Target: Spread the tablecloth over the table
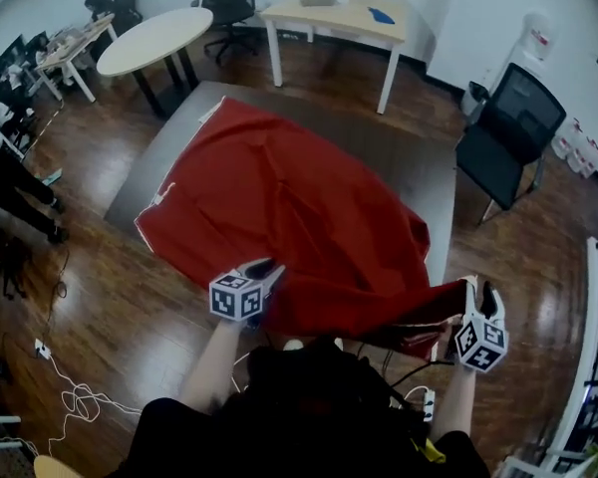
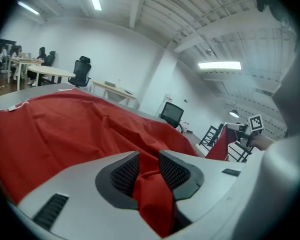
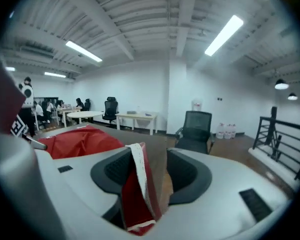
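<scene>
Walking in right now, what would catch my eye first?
A big red tablecloth lies rumpled across the dark table in the middle of the room. At its near edge, the left gripper pinches a fold of it, while a white-trimmed corner sits between the right gripper's parted jaws.
</scene>
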